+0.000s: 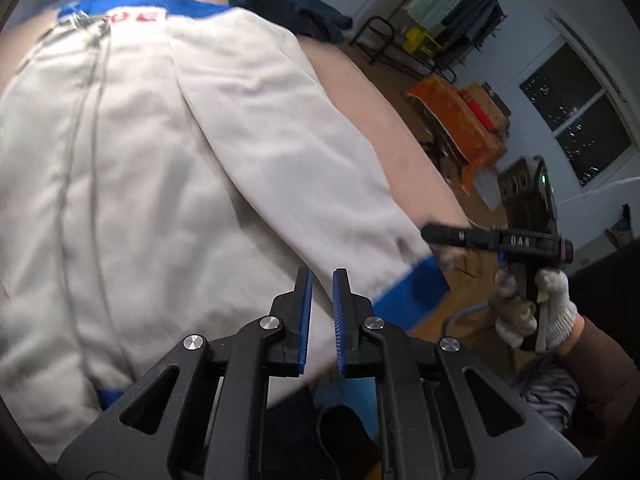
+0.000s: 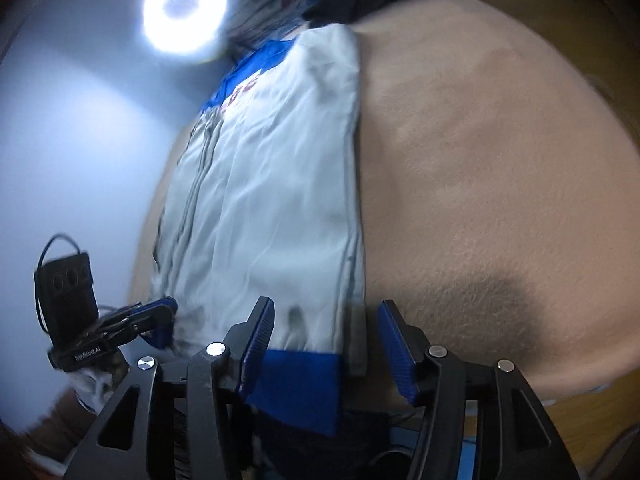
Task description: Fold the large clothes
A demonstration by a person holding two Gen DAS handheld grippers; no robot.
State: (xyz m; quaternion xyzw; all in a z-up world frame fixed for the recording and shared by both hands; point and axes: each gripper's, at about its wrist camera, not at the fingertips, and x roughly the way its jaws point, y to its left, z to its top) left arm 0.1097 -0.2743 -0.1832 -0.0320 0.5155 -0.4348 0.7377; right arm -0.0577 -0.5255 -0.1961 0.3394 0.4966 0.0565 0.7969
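A white zip jacket (image 1: 168,168) with blue collar, cuffs and hem lies flat on a tan fleecy surface (image 1: 360,92). My left gripper (image 1: 322,280) hovers over the jacket's lower part with its jaws a narrow gap apart and nothing between them. The sleeve lies along the jacket's right side, its blue cuff (image 1: 416,288) near the right gripper (image 1: 428,236). In the right wrist view the jacket (image 2: 272,200) stretches away. My right gripper (image 2: 326,320) is open wide over the blue hem (image 2: 296,384). The left gripper (image 2: 160,312) is at the jacket's left corner.
A heap of dark clothes (image 1: 292,4) lies past the collar. The room has an orange-covered item (image 1: 460,120), a clothes rack (image 1: 452,12) and a window (image 1: 576,112). A ring lamp (image 2: 185,20) glares overhead. The tan surface (image 2: 500,200) spreads to the right of the jacket.
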